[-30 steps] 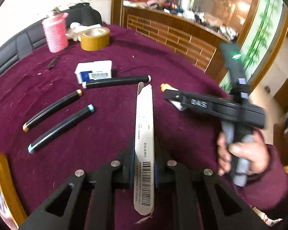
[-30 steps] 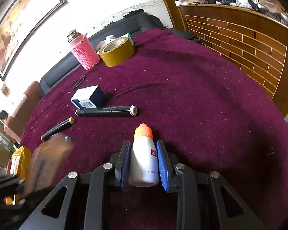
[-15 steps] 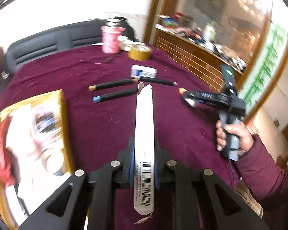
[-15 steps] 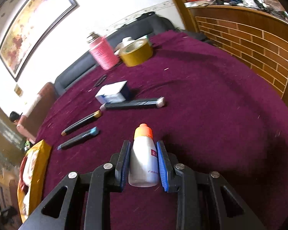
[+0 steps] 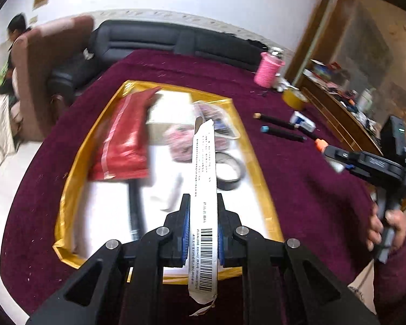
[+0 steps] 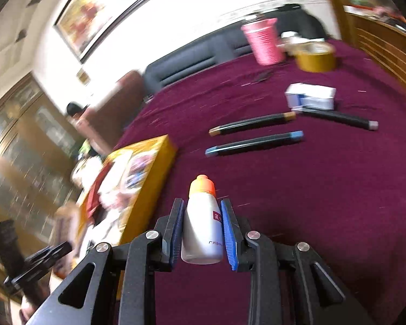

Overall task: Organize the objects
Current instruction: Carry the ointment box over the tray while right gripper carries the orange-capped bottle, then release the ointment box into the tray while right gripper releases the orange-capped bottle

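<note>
Change: since a second ago the left gripper (image 5: 201, 224) has swung from above the markers to above the gold-rimmed tray (image 5: 75, 162); the right gripper (image 6: 201, 227) has turned left, bringing that tray into its view.
Left gripper: closed on a long white carton (image 5: 204, 189) with a barcode, which points forward over the tray's white floor.
Right gripper: closed on a small white bottle (image 6: 203, 230) with an orange cap, held above bare cloth just right of the tray's yellow side wall (image 6: 149, 189).
Tray contents: red packet (image 5: 121, 146), pale box (image 5: 170, 111), pink blurred item (image 5: 181, 143), black tape ring (image 5: 230, 170); other pieces too blurred to name.
Open room: white floor is free in the tray's near half, under the carton.
Edges: tray's near rim lies just ahead of the left gripper; the table (image 6: 324, 203) falls away behind the right gripper.
Still on cloth: three black markers (image 6: 254, 142), blue-and-white box (image 6: 311, 97), yellow tape roll (image 6: 315, 57), pink knit-covered bottle (image 6: 262, 40).
Room: dark sofa (image 5: 176, 40) beyond the table; framed picture on the wall.
</note>
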The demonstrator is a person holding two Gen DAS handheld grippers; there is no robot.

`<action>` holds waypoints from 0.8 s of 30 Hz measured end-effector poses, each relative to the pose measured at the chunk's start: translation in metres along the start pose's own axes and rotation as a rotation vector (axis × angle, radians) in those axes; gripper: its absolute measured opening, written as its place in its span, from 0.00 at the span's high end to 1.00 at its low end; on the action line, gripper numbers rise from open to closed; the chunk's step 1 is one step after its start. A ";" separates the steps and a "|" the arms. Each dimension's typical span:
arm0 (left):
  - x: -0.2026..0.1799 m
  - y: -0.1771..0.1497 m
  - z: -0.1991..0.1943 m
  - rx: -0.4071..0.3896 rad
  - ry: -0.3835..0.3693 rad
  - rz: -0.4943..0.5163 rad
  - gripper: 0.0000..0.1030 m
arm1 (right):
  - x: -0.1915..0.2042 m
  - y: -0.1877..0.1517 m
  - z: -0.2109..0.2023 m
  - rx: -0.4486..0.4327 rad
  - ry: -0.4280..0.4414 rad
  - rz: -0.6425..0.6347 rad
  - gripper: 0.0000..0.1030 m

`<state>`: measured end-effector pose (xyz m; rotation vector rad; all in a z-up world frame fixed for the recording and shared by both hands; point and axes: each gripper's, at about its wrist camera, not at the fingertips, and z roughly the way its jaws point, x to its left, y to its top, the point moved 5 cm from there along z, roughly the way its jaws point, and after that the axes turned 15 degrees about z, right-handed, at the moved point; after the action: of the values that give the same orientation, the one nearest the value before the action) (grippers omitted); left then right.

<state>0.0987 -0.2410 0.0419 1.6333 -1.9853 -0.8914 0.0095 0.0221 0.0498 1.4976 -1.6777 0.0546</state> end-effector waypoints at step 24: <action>0.031 -0.024 0.026 0.043 -0.025 -0.064 0.45 | 0.131 -0.077 0.127 0.291 -0.021 -0.261 0.70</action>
<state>0.0918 -0.2682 0.0043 1.7267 -1.9913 -0.9024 0.0152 -0.1717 0.0122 1.9302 -1.5241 0.1478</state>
